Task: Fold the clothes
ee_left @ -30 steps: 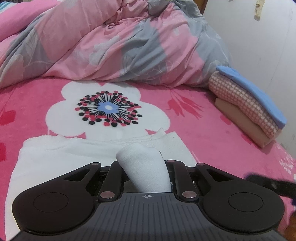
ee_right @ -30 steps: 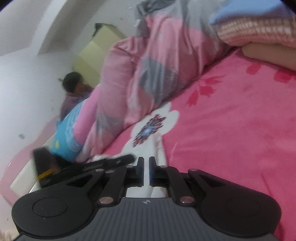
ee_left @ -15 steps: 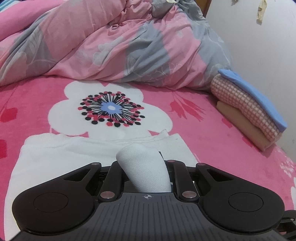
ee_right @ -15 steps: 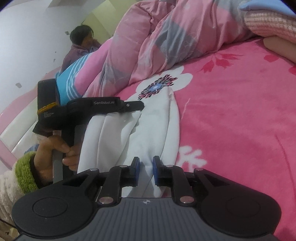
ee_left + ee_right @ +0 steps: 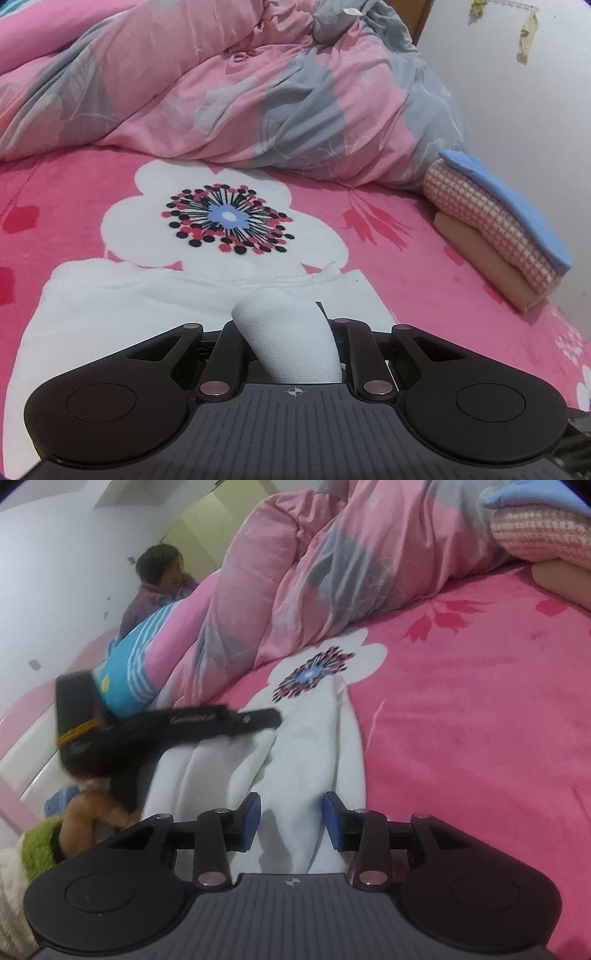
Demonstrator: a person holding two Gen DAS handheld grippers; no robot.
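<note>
Left gripper (image 5: 286, 343) clamping white garment (image 5: 147, 299) (bunched), right gripper (image 5: 291, 821) wide.

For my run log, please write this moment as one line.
task: fold clothes | left hand-held gripper: shut on white garment | right hand-held gripper: open over white garment | folded stack: beside duvet | bed

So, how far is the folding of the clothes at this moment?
Done: a stack of three folded pieces lies by the wall. In hand: the white garment on the bed; the left gripper is shut on a bunch of it, and the right gripper is open over it. Left: it looks only partly folded, not yet stacked.
</note>
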